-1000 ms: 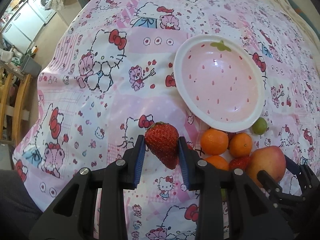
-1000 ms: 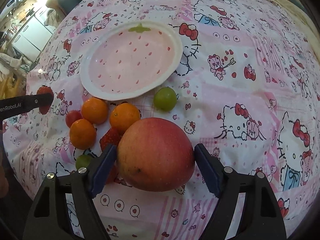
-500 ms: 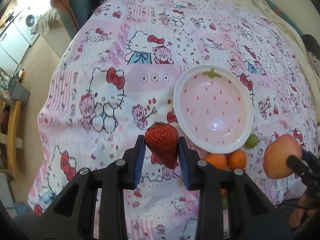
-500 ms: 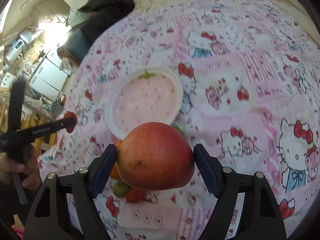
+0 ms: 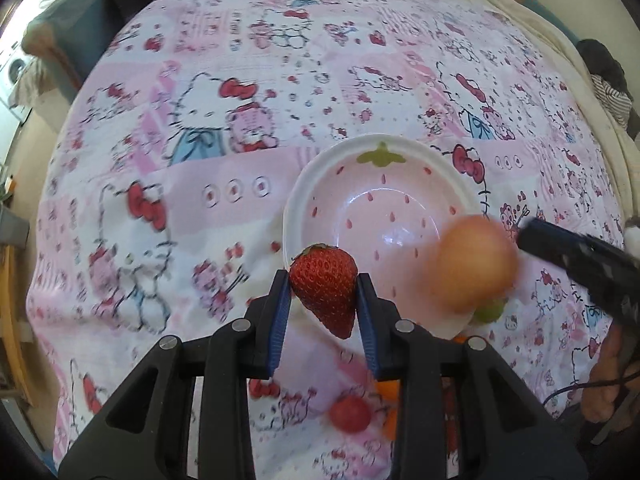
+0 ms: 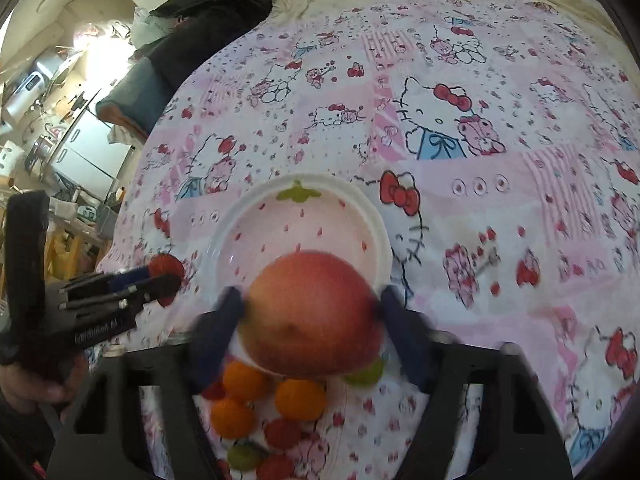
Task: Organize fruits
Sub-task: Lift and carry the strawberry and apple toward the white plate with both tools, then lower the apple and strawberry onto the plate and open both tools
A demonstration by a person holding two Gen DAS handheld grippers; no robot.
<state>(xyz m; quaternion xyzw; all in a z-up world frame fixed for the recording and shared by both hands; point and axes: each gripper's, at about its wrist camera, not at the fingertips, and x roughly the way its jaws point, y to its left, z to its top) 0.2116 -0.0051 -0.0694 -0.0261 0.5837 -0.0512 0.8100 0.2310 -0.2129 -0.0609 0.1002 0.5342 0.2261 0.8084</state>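
My left gripper (image 5: 323,300) is shut on a red strawberry (image 5: 325,288) and holds it above the near left rim of the pink strawberry-print bowl (image 5: 320,184). My right gripper (image 6: 312,316) is shut on a large red-yellow apple (image 6: 314,314) and holds it over the near rim of the bowl (image 6: 376,220). The apple (image 5: 474,264) shows blurred in the left wrist view, over the bowl's right side. The left gripper with its strawberry (image 6: 166,270) shows at the left of the right wrist view. The bowl is empty.
Loose fruit lies on the Hello Kitty cloth (image 6: 480,128) near the bowl's front: oranges (image 6: 244,384), small red fruits (image 6: 282,434) and green ones (image 6: 366,374). A chair with dark clothes (image 6: 208,4) stands past the table's far left edge.
Both grippers have risen and moved forward toward the bowl. The apple has gone from beside the fruit pile to over the bowl's near rim. The strawberry has come up to the bowl's left rim.
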